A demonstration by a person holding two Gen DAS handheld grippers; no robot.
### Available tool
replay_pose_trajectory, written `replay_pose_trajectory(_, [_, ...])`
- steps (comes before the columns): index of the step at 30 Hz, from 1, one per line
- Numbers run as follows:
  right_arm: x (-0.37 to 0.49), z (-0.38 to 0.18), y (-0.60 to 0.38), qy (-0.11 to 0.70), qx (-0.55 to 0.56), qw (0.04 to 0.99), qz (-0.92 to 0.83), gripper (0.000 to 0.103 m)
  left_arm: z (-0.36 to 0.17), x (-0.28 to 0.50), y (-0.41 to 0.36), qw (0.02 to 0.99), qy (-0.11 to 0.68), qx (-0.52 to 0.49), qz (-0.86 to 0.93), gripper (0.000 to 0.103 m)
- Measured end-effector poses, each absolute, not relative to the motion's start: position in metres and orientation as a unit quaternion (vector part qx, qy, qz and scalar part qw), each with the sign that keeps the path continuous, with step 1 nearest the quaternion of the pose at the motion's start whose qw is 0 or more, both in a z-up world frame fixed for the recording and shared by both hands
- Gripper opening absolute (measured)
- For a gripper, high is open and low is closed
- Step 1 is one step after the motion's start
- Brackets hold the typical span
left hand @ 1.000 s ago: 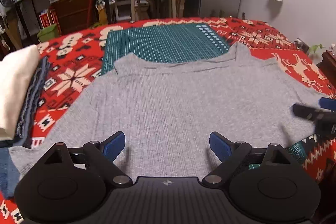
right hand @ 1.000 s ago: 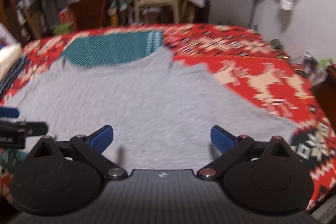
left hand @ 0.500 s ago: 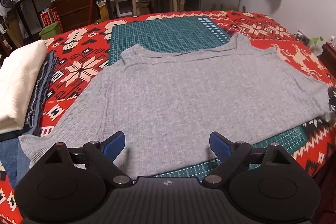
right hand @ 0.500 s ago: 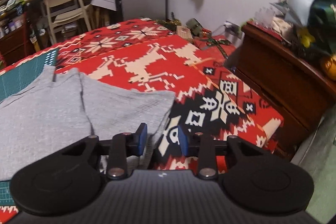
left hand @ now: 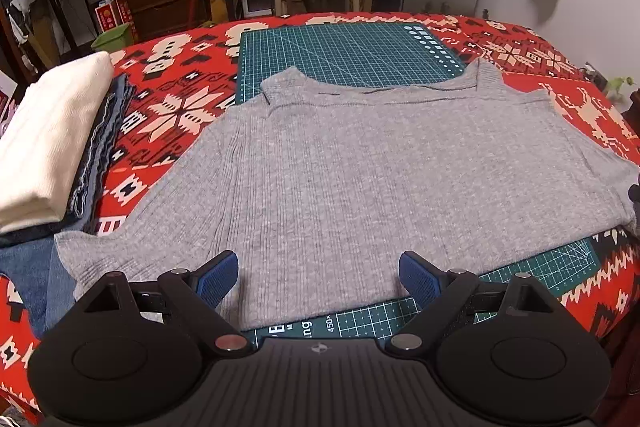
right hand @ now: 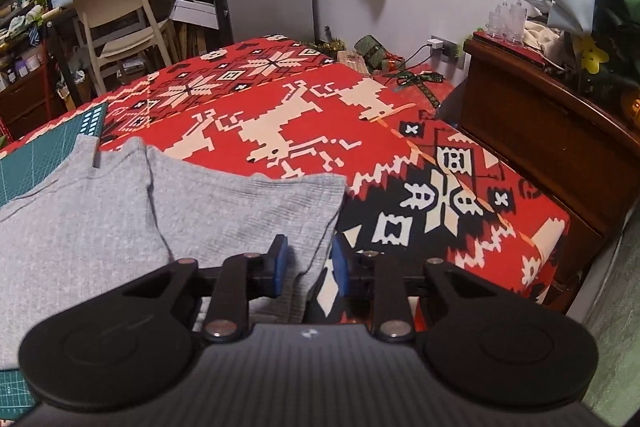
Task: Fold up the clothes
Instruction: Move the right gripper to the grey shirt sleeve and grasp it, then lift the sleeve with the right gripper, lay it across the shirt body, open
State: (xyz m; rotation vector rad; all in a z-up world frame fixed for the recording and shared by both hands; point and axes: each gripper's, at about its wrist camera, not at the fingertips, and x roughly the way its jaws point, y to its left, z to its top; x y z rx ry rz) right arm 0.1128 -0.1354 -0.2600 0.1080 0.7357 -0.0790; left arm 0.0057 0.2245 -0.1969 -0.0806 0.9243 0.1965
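The grey sweater [left hand: 360, 167] lies spread flat and unfolded on the bench, its body over the green cutting mat [left hand: 344, 47] and its sleeves out over the red patterned cloth [right hand: 304, 123]; no fold shows in it yet. Off to the left of the left gripper's fingers sits a stack of folded clothes [left hand: 52, 147], a cream piece on top of darker ones, so some garments look done already.

The left gripper [left hand: 318, 277] hangs over the near hem with its fingers spread wide and nothing between them. The right gripper [right hand: 307, 265] is at the sleeve end [right hand: 280, 211], its fingers closing with the cuff edge between them; whether the pads have bitten the cloth yet is hard to tell, but they seem just short of it.

Left to do, as I judge it: sleeves in, then the body folded and stacked.
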Motion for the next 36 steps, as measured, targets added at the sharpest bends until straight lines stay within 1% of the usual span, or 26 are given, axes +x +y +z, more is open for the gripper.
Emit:
replay_pose_trajectory(2, [0.113,-0.260,-0.133,0.361,0.051,0.930,-0.034,0.022,-0.197,0.005,0.225,0.889,0.445,-0.042,0.094,0.088])
replay_pose_trajectory(3, [0.113,-0.261,-0.131,0.363,0.050,0.930,-0.032,0.018,-0.197,0.004,0.226,0.889,0.446,-0.043,0.094,0.088])
replay_pose_trajectory(7, [0.114,-0.261,-0.131,0.361,0.055,0.930,-0.039,0.013,-0.197,0.002,0.227,0.889,0.445,-0.046,0.094,0.088])
replay_pose_trajectory(9, [0.114,-0.260,-0.133,0.363,0.056,0.929,-0.040,0.008,-0.196,0.001,0.228,0.889,0.445,-0.046,0.094,0.088])
replay_pose_trajectory(11, [0.114,-0.259,-0.133,0.365,0.054,0.929,-0.040,0.005,-0.195,0.000,0.228,0.890,0.445,-0.045,0.091,0.088])
replay_pose_trajectory(12, [0.114,-0.258,-0.132,0.366,0.049,0.928,-0.038,0.005,-0.195,-0.001,0.228,0.890,0.444,-0.044,0.090,0.088])
replay_pose_trajectory(14, [0.112,-0.255,-0.131,0.364,0.038,0.930,-0.036,0.009,-0.195,-0.001,0.227,0.891,0.443,-0.043,0.088,0.088])
replay_pose_trajectory(17, [0.111,-0.255,-0.132,0.346,0.029,0.936,-0.057,0.035,-0.196,0.000,0.226,0.890,0.446,-0.041,0.087,0.088])
replay_pose_trajectory(22, [0.116,-0.262,-0.138,0.355,0.046,0.933,-0.046,0.036,-0.198,0.000,0.225,0.888,0.450,-0.039,0.086,0.088])
replay_pose_trajectory(23, [0.116,-0.262,-0.136,0.354,0.042,0.933,-0.045,0.026,-0.198,0.000,0.225,0.888,0.450,-0.039,0.087,0.088])
replay_pose_trajectory(24, [0.116,-0.262,-0.135,0.355,0.040,0.933,-0.042,0.011,-0.198,0.000,0.225,0.888,0.450,-0.039,0.087,0.088])
replay_pose_trajectory(25, [0.117,-0.262,-0.134,0.355,0.039,0.933,-0.040,0.008,-0.197,0.000,0.225,0.888,0.449,-0.039,0.087,0.088])
replay_pose_trajectory(29, [0.118,-0.259,-0.129,0.358,0.033,0.933,-0.031,0.002,-0.194,-0.002,0.227,0.890,0.445,-0.037,0.090,0.088])
replay_pose_trajectory(31, [0.119,-0.254,-0.126,0.357,0.030,0.933,-0.028,0.002,-0.192,-0.004,0.230,0.891,0.442,-0.038,0.095,0.088])
replay_pose_trajectory(36, [0.109,-0.216,-0.104,0.314,0.017,0.949,0.006,0.002,-0.182,-0.011,0.239,0.896,0.427,-0.046,0.109,0.088])
